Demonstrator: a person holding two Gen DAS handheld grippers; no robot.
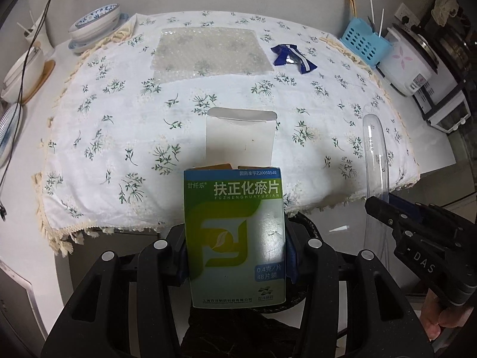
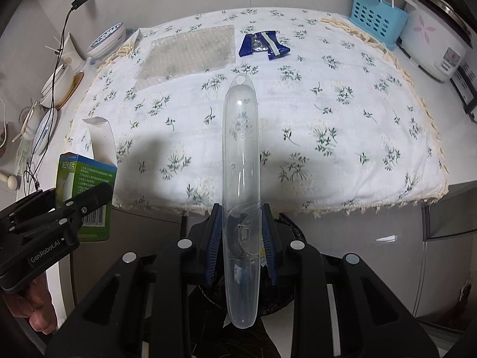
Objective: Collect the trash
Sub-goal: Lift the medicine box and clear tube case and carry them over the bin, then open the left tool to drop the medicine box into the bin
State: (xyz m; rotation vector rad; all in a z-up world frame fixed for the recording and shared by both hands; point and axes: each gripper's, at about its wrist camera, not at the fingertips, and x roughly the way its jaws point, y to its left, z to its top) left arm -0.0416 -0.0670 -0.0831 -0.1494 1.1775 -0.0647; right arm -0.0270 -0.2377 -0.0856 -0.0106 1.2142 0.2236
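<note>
My left gripper (image 1: 235, 256) is shut on a green and blue medicine box (image 1: 234, 232) with its white flap open, held upright just off the table's near edge. The box also shows in the right wrist view (image 2: 86, 191). My right gripper (image 2: 241, 238) is shut on a long clear plastic case (image 2: 241, 179), which stands upright; it also shows in the left wrist view (image 1: 375, 155). Below both grippers lies the dark opening of a black trash bag (image 2: 277, 301). A blue snack wrapper (image 1: 292, 56) and a sheet of bubble wrap (image 1: 208, 52) lie at the far side of the floral tablecloth (image 1: 119, 137).
Stacked bowls (image 1: 95, 25) and plates stand at the back left, with a black cable (image 1: 35, 41) hanging there. A blue perforated basket (image 1: 363, 43) and a white rice cooker (image 1: 408, 65) stand at the back right. A small white scrap (image 1: 338, 229) lies on the floor.
</note>
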